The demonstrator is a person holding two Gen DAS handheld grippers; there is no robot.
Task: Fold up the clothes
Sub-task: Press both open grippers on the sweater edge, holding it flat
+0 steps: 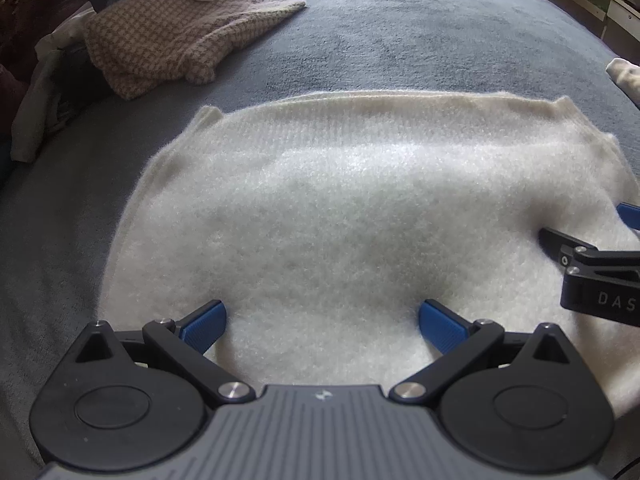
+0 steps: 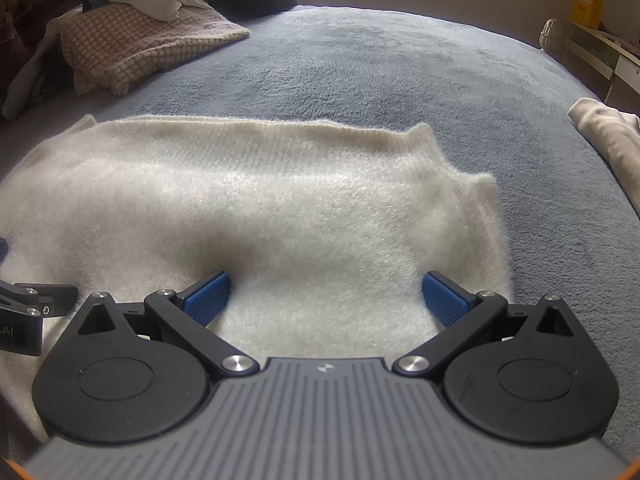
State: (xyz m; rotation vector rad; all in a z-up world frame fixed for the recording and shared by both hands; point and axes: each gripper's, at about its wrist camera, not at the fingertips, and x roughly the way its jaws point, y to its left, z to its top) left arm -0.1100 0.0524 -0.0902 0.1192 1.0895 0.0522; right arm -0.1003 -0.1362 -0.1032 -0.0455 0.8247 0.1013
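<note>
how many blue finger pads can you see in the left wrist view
3: two on the left gripper, one pad each side, over the white sweater; one at the right edge, on the right gripper. Its other pad is out of view.

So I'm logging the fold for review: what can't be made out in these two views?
- White sweater: near edge hidden by the left gripper body; in the right view by the right gripper body.
- Cream cloth: cut off by the right edge.
- Clothes pile: lower items buried; dark ones unreadable in shadow.
- Shelf: contents too small.
</note>
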